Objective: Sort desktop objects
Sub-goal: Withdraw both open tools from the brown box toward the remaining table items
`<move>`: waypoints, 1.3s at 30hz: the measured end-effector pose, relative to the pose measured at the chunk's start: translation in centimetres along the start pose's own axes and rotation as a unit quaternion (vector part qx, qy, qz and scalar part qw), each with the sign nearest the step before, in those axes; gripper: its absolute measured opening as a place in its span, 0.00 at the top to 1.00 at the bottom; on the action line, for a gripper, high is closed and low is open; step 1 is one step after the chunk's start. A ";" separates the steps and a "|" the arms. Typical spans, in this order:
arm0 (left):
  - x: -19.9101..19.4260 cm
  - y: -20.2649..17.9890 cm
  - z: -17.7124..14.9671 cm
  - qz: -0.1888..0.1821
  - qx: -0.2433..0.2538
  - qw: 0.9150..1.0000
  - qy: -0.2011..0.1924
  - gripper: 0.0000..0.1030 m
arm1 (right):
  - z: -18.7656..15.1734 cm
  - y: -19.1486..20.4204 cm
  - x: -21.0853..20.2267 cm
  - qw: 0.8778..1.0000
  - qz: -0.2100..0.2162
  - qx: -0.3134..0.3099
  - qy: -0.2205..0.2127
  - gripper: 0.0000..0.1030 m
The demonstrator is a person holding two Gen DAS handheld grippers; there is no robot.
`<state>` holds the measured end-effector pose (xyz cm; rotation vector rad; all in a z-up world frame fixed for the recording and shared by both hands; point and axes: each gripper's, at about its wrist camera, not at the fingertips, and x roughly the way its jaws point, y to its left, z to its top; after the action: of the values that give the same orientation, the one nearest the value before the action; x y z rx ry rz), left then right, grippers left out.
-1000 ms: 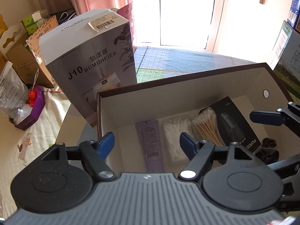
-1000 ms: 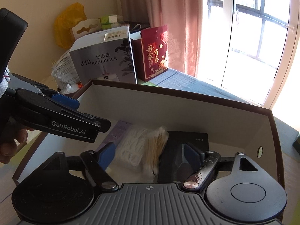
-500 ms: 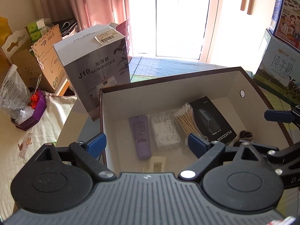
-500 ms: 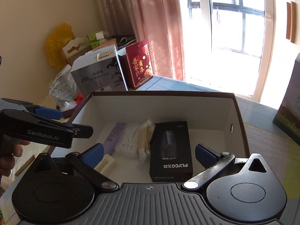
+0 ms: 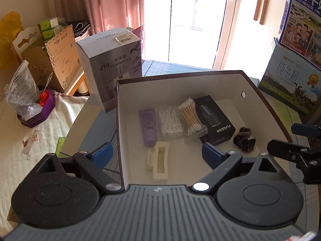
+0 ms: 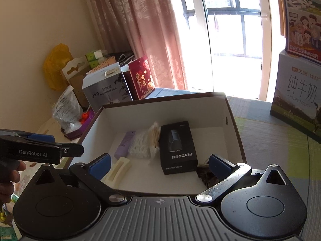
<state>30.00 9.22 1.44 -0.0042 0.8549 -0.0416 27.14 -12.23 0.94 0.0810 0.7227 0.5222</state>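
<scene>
An open box with a brown rim [image 5: 180,76] holds a purple tube [image 5: 148,126], a bag of white picks [image 5: 170,122], cotton swabs [image 5: 190,116], a black FLYCO box [image 5: 216,118], a dark scrunchie [image 5: 244,138] and a cream hair clip [image 5: 159,162]. My left gripper [image 5: 156,154] hovers open and empty over the box's near left corner. My right gripper [image 6: 159,163] is open and empty above the near wall of the box [image 6: 160,98], over the FLYCO box [image 6: 177,146]. Each gripper shows in the other's view: right gripper [image 5: 289,136], left gripper [image 6: 68,146].
A grey humidifier box [image 5: 114,68] stands behind the box's left corner, a red gift box [image 6: 141,82] beside it. Milk cartons [image 5: 291,80] stand at the right. A purple tray with a plastic bag [image 5: 36,112] lies on cream cloth at the left. A hand [image 6: 10,172] holds the left gripper.
Both grippers have pulled back and up from the box, and their jaws have spread wider. The hair clip and the scrunchie have come into view.
</scene>
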 end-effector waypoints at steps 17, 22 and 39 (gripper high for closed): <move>-5.6 -1.0 -5.7 0.001 -0.006 1.000 0.010 0.09 | -3.9 1.6 -6.4 1.000 0.004 -0.014 -0.010 0.02; -7.0 -1.7 -7.2 0.003 -0.004 1.000 0.014 0.08 | -5.4 1.9 -7.9 1.000 0.010 -0.022 -0.006 0.02; -9.4 -4.9 -11.9 0.001 0.006 0.999 0.038 0.04 | -9.7 1.0 -11.6 0.999 0.005 -0.037 0.020 0.02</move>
<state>14.72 4.86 0.85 0.0093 0.9298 -0.0460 13.16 -17.98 0.92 0.0057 0.7413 0.5612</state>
